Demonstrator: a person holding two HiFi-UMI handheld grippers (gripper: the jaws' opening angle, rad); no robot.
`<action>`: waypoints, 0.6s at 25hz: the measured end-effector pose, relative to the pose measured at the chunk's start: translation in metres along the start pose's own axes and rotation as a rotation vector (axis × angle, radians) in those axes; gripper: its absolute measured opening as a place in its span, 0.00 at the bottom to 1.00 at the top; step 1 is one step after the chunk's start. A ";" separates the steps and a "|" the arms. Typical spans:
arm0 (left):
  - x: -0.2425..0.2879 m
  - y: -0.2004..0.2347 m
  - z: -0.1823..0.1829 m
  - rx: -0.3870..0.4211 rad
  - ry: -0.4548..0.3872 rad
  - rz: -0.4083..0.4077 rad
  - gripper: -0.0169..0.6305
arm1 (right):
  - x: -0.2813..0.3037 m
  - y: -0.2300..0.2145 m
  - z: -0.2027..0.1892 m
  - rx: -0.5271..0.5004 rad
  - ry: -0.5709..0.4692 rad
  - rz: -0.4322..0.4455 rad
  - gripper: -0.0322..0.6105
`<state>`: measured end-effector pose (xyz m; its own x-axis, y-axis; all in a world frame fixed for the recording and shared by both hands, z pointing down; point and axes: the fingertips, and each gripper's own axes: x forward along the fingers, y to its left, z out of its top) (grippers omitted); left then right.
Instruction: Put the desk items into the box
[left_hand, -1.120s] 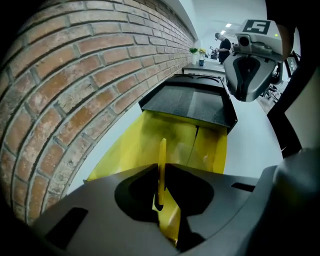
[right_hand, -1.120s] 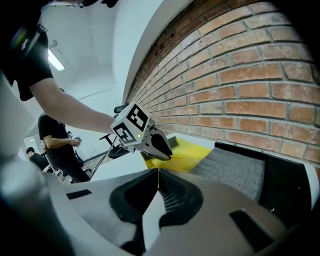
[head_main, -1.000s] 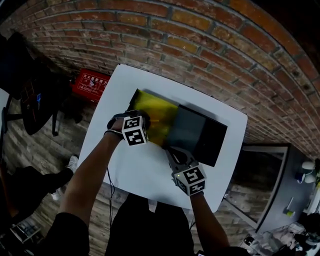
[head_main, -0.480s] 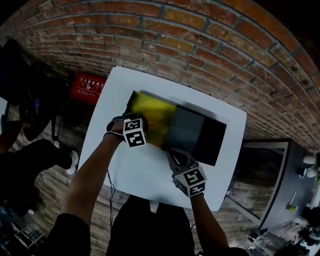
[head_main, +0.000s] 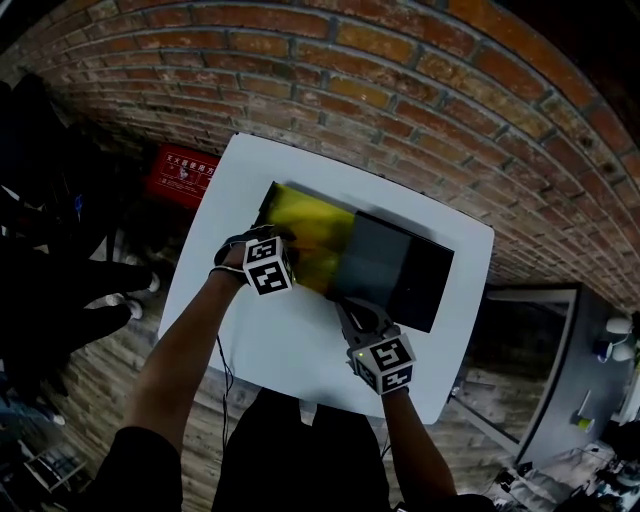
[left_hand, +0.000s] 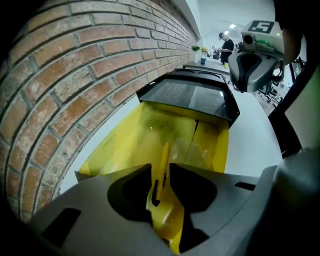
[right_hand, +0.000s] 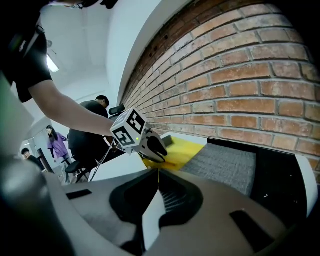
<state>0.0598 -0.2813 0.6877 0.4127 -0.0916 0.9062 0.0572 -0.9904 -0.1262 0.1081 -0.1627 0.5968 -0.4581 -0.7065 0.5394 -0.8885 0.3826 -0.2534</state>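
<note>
Hardly anything has changed over the last second. My left gripper (head_main: 271, 238) holds where it was at the box's (head_main: 303, 226) near wall, at about 10 o'clock from the table's (head_main: 285, 345) middle, having drifted only a touch. Its jaws are pinched on that thin yellow wall, which stands upright between them in the left gripper view.

My right gripper (head_main: 359, 306) sits at 5 o'clock from the box, at the near edge under the lid (head_main: 388, 264). Its jaws are pressed together at the tips with a thin yellow sliver caught there. I take that sliver for the box's edge, though it is too thin to be sure.

The grey lid covers the same 3 o'clock half of the box as before, and the 9 o'clock half is open. I see no loose desk items on the table, so I judge the packing done. With both grips steady and the lid unmoved, closing seems stalled midway.
</note>
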 end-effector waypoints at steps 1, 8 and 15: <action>-0.004 0.001 0.002 -0.012 -0.011 0.009 0.20 | -0.001 0.000 0.001 -0.002 -0.004 0.002 0.09; -0.042 0.006 0.020 -0.089 -0.093 0.091 0.20 | -0.011 0.002 0.008 -0.010 -0.032 0.018 0.09; -0.073 -0.013 0.022 -0.196 -0.126 0.144 0.10 | -0.027 0.004 0.014 -0.041 -0.063 0.057 0.09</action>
<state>0.0487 -0.2596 0.6145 0.5144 -0.2314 0.8257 -0.1822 -0.9704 -0.1584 0.1159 -0.1508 0.5698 -0.5098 -0.7187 0.4729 -0.8597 0.4462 -0.2487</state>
